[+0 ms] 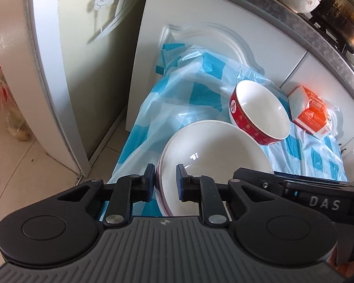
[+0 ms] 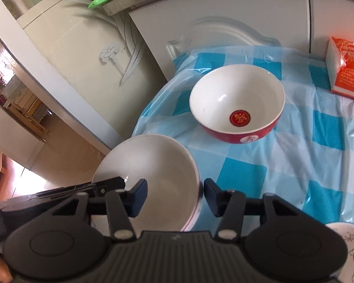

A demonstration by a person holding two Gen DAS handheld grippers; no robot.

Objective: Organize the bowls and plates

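Grasp step: left tool [image 1: 165,180] pinches the 9 o'clock rim of the stacked white ceramic plates [image 1: 214,146] on the blue-checked plastic-covered counter [image 2: 283,165], right tool [image 2: 175,194] straddles the 3 o'clock rim, contact unclear; next, probably a level two-sided lift.

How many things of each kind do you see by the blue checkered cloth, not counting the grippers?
Red bowl: 1
Stack of white dishes: 1
Cartoon plate: 1
Orange box: 1
Total: 4
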